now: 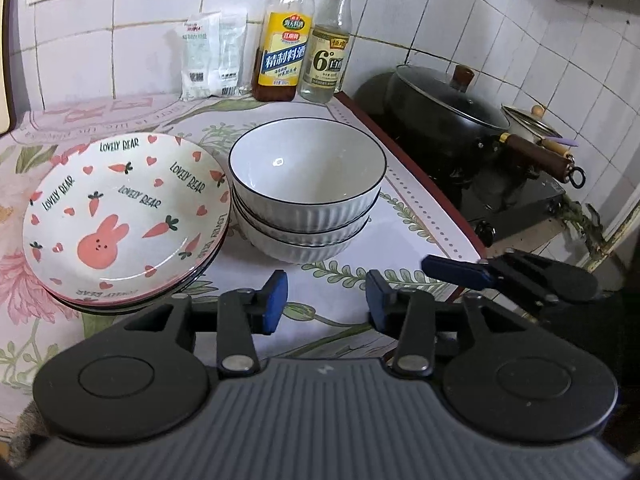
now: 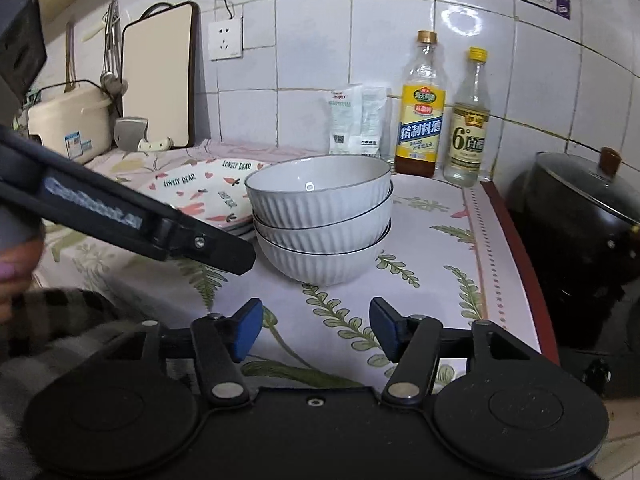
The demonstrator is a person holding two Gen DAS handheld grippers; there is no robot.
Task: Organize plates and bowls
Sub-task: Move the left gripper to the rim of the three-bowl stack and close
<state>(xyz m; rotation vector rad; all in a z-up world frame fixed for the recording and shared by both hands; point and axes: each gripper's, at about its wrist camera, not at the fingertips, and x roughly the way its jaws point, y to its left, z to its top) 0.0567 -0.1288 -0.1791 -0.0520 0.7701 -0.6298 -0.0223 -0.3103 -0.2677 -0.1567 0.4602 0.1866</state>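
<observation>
Three white ribbed bowls with dark rims [image 1: 306,188] [image 2: 320,224] are nested in a stack on the flowered counter cloth. To their left sits a stack of plates [image 1: 124,216] [image 2: 204,196], the top one printed with a pink rabbit and carrots. My left gripper [image 1: 326,300] is open in front of the bowls, a little short of them, with nothing between its blue pads. My right gripper [image 2: 316,328] is also open and empty, near the counter's front and facing the bowls. One finger of the left gripper [image 2: 208,244] crosses the right wrist view, in front of the plates.
Two bottles [image 1: 284,40] [image 1: 328,44] and white packets [image 1: 212,56] stand against the tiled wall. A lidded black pot [image 1: 440,116] and a small pot [image 1: 524,120] sit on the stove beyond the counter's red edge [image 1: 404,152]. At far left are a cutting board [image 2: 160,76], a cleaver [image 2: 132,136] and a cooker [image 2: 68,120].
</observation>
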